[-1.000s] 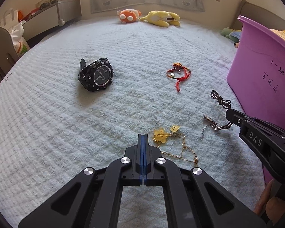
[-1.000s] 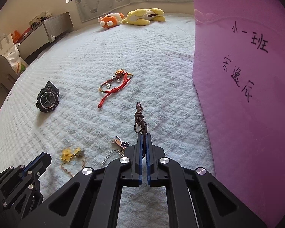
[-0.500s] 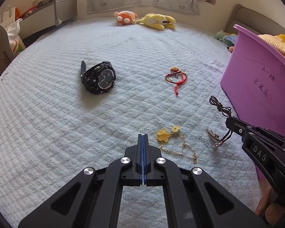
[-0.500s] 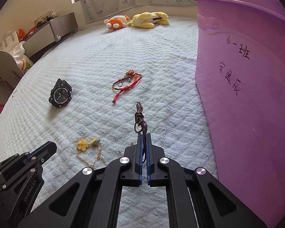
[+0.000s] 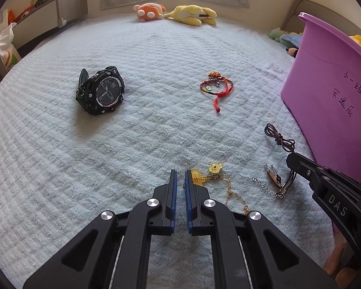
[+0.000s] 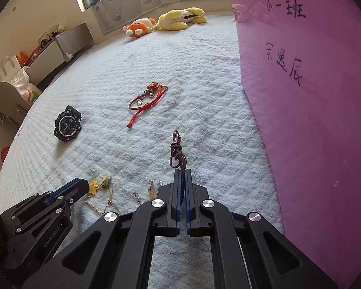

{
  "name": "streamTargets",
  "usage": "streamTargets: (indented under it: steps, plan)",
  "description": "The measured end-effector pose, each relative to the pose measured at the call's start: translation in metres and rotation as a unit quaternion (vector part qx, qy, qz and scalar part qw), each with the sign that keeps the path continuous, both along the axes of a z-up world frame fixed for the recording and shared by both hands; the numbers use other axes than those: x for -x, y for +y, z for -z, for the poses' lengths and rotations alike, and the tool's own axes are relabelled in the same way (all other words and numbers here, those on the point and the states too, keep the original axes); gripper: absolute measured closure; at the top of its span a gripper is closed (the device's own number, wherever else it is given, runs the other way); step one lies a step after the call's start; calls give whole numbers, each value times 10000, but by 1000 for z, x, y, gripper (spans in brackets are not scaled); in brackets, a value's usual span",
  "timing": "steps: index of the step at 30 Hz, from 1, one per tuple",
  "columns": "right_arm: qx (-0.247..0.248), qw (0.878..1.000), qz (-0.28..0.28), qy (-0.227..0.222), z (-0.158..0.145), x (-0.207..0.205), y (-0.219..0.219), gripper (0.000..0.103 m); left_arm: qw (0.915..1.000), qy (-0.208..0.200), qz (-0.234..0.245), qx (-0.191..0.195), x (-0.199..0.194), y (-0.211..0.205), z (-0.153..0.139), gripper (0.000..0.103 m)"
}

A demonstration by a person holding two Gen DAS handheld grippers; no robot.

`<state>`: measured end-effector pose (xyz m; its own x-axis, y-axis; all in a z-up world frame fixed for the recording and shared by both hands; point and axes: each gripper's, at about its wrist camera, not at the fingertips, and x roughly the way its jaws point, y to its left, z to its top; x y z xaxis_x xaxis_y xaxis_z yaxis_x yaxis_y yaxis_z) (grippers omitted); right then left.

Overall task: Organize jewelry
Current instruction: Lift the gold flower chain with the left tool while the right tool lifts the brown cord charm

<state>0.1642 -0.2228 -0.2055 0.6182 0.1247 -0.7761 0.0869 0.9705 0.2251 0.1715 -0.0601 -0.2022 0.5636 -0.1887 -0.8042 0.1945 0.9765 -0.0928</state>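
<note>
While its jaws have just been parting to a narrow slit with nothing between them, the left gripper (image 5: 179, 177) hangs low over the pale quilted bedspread (image 5: 132, 144), its right fingertip just beside the gold chain with yellow charms (image 5: 213, 175) that lies loose on the cover. To its right, the right gripper (image 6: 182, 175) is pressed closed on a brown cord necklace (image 6: 177, 153); the knotted loop of cord sticks out beyond the fingertips, and in the left wrist view the rest of the cord trails down from the tip to a small pendant and a short silver chain (image 5: 273, 183) resting on the bedspread. A purple plastic bin (image 6: 312, 120) with handwritten characters on its side stands close along the right of that gripper, its wall filling that edge of the view. Farther up the bed, well apart from both grippers, lie a red braided bracelet (image 5: 216, 88) and, to its left, a black wristwatch (image 5: 101, 90) face up. An orange plush toy (image 5: 149, 12) and a yellow plush toy (image 5: 192, 18) sit at the far edge of the bed beneath the window ledge. Nothing lies between the left gripper and the gold chain.
</note>
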Motion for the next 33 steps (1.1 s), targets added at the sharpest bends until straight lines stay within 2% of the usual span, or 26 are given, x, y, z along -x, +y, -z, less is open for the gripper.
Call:
streamTargets:
  steps: [1, 2, 3, 4, 5, 6, 8, 13, 19, 21, 24, 26, 33]
  plan:
    - [-32, 10000, 8, 1, 1, -1, -1, 100, 10000, -28, 0, 4, 0, 0, 0, 84]
    - [-63, 10000, 16, 6, 2, -1, -3, 100, 10000, -64, 11, 11, 1, -1, -1, 68]
    - [-54, 10000, 13, 6, 3, -2, -3, 100, 9999, -112, 28, 17, 2, -1, -2, 60]
    - [-62, 10000, 4, 6, 4, -2, -2, 100, 9998, -192, 37, 15, 4, -2, -4, 44]
    - [-70, 10000, -2, 11, 5, -3, -2, 100, 9995, -308, 34, 18, 7, -2, -6, 34]
    - [-82, 10000, -2, 9, 6, -3, -2, 100, 9991, -425, 40, 17, 9, -3, -8, 33]
    - [-102, 9999, -1, 5, 7, -3, -2, 100, 9987, -486, 112, -85, 10, -8, -9, 33]
    - [-124, 9999, -2, 9, 8, -4, -2, 100, 9990, -318, 188, -259, 3, -15, 2, 34]
    - [-116, 9999, 1, 25, 9, -4, -2, 100, 9979, -160, 245, -573, -4, -24, 15, 40]
    - [-117, 9999, 3, 38, 10, -4, -2, 100, 9968, -187, 340, -700, -2, -29, 15, 46]
    - [-114, 9999, 6, 62, 10, -4, -2, 100, 9962, -214, 488, -694, 1, -32, 14, 63]
    - [-124, 9999, 8, 73, 10, -4, -2, 100, 9966, -196, 558, -582, 3, -30, 13, 81]
    - [-115, 9998, -80, 147, 7, -2, 0, 100, 9982, -85, 519, -272, 14, -19, 4, 81]
